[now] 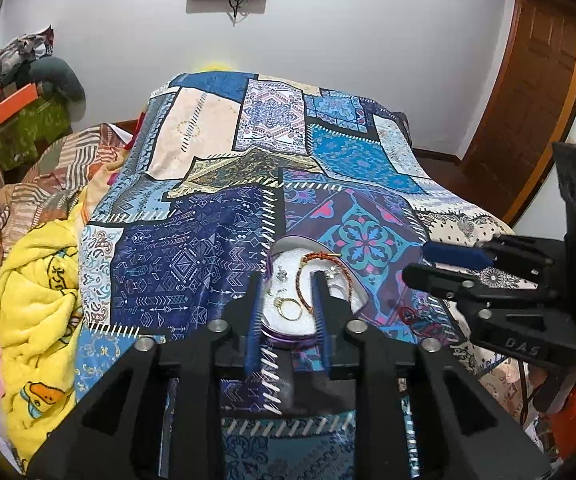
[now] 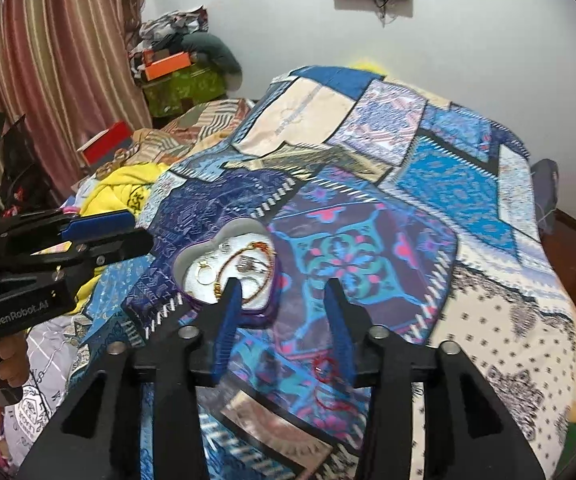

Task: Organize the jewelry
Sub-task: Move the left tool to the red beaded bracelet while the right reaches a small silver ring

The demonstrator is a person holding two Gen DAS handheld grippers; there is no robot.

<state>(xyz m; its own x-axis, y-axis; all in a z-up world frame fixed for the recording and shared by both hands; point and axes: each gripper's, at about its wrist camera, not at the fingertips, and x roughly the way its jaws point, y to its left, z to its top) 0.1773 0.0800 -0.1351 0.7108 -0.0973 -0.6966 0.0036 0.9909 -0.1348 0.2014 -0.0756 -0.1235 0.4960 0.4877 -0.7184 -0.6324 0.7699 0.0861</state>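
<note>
A purple heart-shaped jewelry box [image 1: 288,338] [image 2: 256,316] with a white lining sits on the patchwork bedspread. Inside lie a braided red-gold bracelet [image 1: 327,258] [image 2: 244,254], gold hoop rings [image 1: 289,307] [image 2: 204,272] and small silver pieces. A red cord bracelet [image 1: 411,316] [image 2: 323,372] lies on the spread to the right of the box. My left gripper [image 1: 286,280] is open, its fingers straddling the box. My right gripper [image 2: 282,288] is open and empty, above the red cord, its left finger over the box's edge. Each gripper shows in the other's view, the right one [image 1: 431,264] and the left one [image 2: 136,228].
The patchwork bedspread [image 1: 216,248] [image 2: 447,184] covers the bed. A yellow blanket [image 1: 36,280] and crumpled bedding lie to the left. Clothes and an orange box [image 2: 166,65] are piled in the far corner by the curtain. A wooden door [image 1: 527,112] stands at the right.
</note>
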